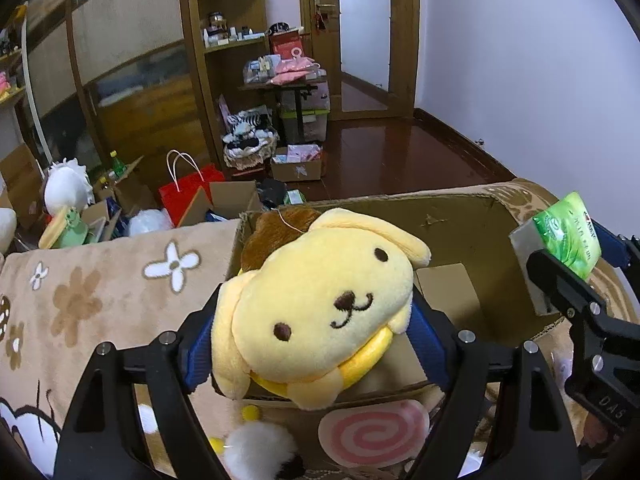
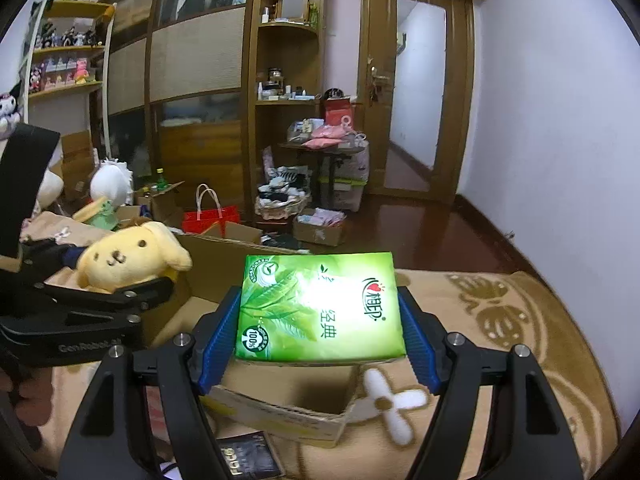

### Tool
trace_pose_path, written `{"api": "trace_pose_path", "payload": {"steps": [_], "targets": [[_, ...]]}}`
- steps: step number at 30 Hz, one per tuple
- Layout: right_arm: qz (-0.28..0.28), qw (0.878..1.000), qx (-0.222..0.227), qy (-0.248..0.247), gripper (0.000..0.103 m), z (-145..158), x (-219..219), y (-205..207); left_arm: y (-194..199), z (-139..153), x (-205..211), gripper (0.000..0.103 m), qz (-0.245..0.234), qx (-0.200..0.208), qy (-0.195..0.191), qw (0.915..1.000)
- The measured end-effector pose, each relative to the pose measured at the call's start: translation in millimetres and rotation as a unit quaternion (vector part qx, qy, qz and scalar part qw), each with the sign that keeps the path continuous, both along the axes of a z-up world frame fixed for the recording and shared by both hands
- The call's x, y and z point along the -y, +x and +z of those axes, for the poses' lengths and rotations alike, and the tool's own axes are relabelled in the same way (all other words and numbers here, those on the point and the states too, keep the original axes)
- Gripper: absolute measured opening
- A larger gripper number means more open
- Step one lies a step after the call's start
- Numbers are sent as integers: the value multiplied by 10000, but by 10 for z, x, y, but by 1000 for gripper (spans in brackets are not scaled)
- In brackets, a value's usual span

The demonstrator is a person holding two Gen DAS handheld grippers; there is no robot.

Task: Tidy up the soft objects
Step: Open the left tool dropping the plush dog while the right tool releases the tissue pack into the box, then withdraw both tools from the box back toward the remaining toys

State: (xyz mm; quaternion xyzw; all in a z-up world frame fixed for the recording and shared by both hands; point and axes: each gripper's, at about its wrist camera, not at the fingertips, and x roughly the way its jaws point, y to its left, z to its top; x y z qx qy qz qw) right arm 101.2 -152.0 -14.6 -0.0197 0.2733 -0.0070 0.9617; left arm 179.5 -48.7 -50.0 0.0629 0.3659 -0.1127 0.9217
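Note:
A yellow dog plush (image 1: 320,308) with a brown cap hangs over the open cardboard box (image 1: 460,216). My left gripper (image 1: 316,340) is shut on it, its blue pads pressing both sides. The right wrist view shows the same plush (image 2: 124,258) at the left, above the box's far end. A green tissue pack (image 2: 320,308) sits clamped flat between the blue pads of my right gripper (image 2: 320,344), above the near part of the box (image 2: 280,408). In the left wrist view the pack (image 1: 568,236) shows at the right edge, over the box's right wall.
The box rests on a beige floral blanket (image 1: 100,288). A pink-swirl soft toy (image 1: 376,436) and a white pompom (image 1: 260,448) lie in front of it. Beyond the blanket's edge the floor holds a red bag (image 1: 188,196), open cartons and a white plush (image 1: 66,188).

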Motion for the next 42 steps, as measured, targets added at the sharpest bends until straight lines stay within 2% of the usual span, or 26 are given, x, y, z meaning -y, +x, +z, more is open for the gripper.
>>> {"api": "trace_pose_path", "payload": {"steps": [9, 13, 19, 21, 23, 27, 29, 30, 42], "targets": [[48, 9994, -280, 205, 78, -158, 67, 67, -6, -67, 34, 87, 14, -128, 113, 9999], [98, 9990, -335, 263, 78, -205, 100, 49, -48, -63, 60, 91, 13, -71, 244, 9997], [165, 9987, -362, 310, 79, -243, 101, 4, -45, -61, 45, 92, 27, -154, 227, 9996], [171, 9987, -360, 317, 81, -241, 105, 0, -51, -45, 30, 93, 51, -139, 208, 9997], [172, 9987, -345, 348, 89, -238, 115, -13, -56, -33, 22, 98, 64, -109, 214, 9997], [125, 9985, -313, 421, 91, -202, 144, -62, -70, 2, 10, 99, 68, -44, 243, 9997], [96, 9984, -295, 475, 100, -177, 149, -91, -96, 25, 4, 99, 75, -54, 258, 9996], [93, 9983, -278, 499, 101, -162, 151, -111, -101, 41, -13, 99, 84, -53, 253, 9996], [-22, 9988, -170, 453, 103, 80, 152, -440, -439, 244, -269, 100, 318, -60, 168, 9993]]}}
